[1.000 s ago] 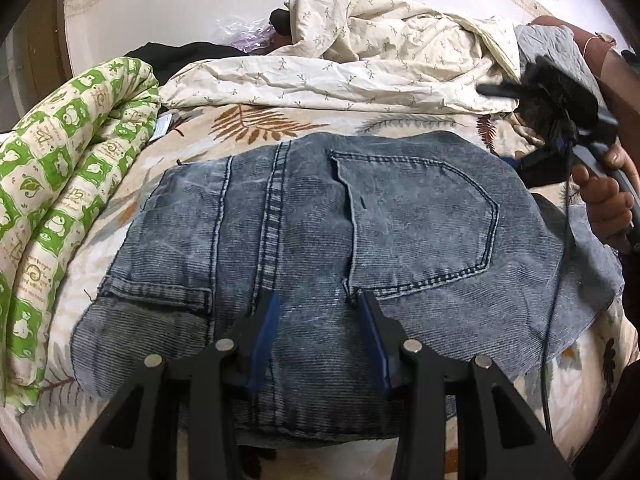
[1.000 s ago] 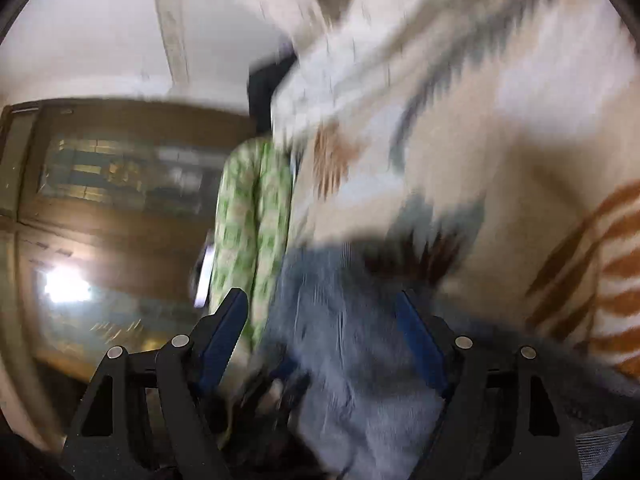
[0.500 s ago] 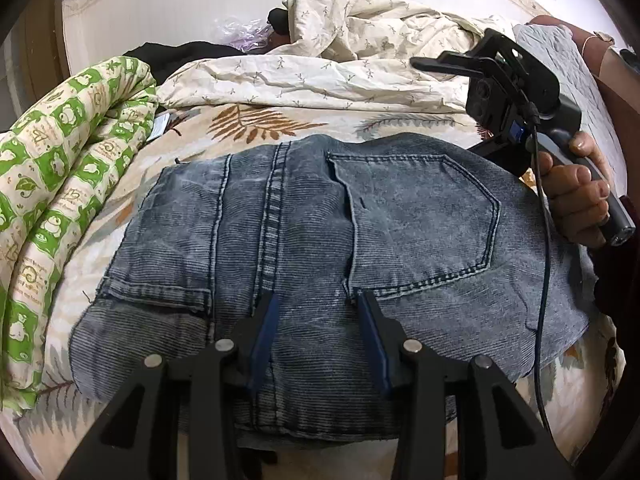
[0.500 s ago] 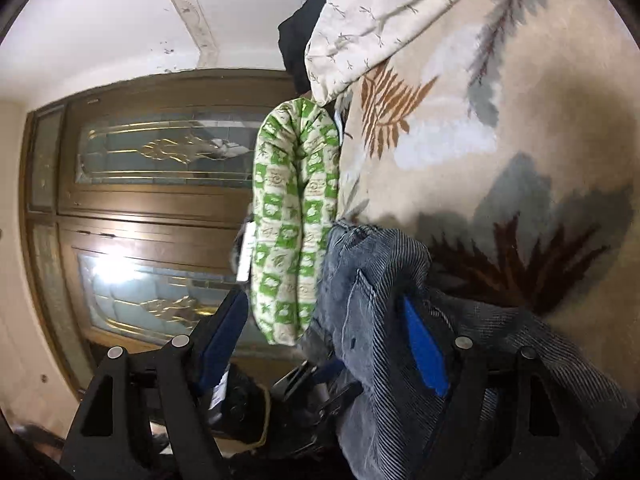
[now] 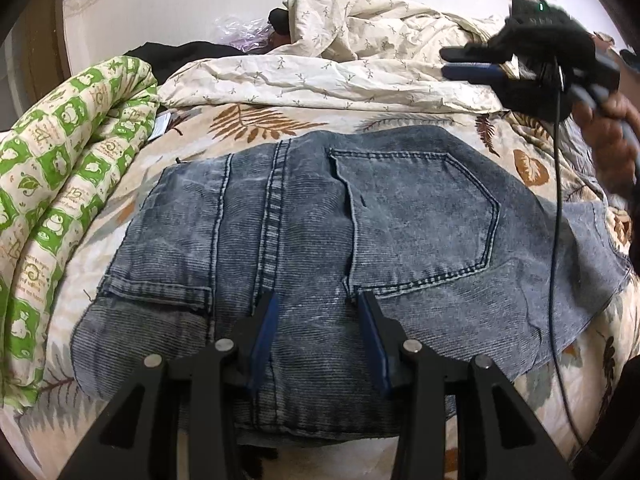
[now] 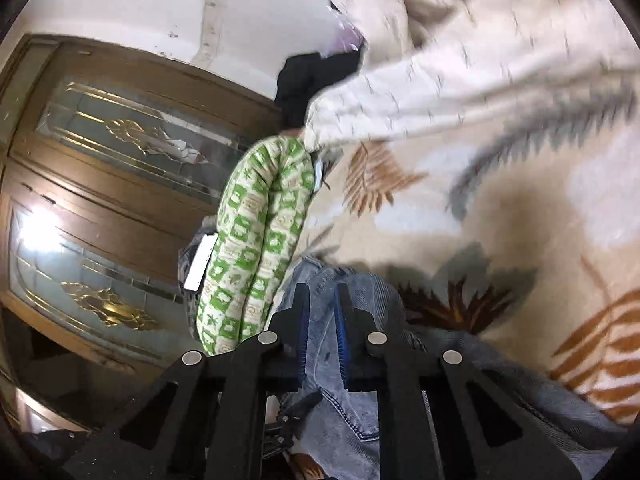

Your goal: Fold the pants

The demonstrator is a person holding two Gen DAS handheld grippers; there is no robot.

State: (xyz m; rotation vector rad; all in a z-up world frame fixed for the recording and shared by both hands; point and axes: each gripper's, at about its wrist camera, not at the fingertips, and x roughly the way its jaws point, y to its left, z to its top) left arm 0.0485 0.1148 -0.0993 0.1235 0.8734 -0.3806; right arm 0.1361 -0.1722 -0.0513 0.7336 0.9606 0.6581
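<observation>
Grey-blue folded jeans (image 5: 400, 220) lie flat on the leaf-print bedspread (image 5: 256, 120), back pocket (image 5: 420, 208) facing up. My left gripper (image 5: 317, 298) rests low on the near part of the jeans. Its jaws stand apart, with flat denim between them and no fold pinched. In the left wrist view my right gripper (image 5: 445, 63) hangs raised at the far right, held by a hand (image 5: 608, 144), with its fingers together and nothing in them. The right wrist view is blurred. It shows the right gripper (image 6: 321, 288) shut above the jeans (image 6: 360, 400).
A rolled green-and-cream quilt (image 5: 60, 200) lies along the left side of the bed. A crumpled cream sheet (image 5: 340, 76) and a dark garment are heaped at the back. A black cable (image 5: 554, 240) hangs across the jeans' right part. A wooden glazed door (image 6: 100, 200) stands beyond the bed.
The right gripper let go of the jeans' right edge, rose away from the bed and closed its jaws. The left gripper and the jeans kept still.
</observation>
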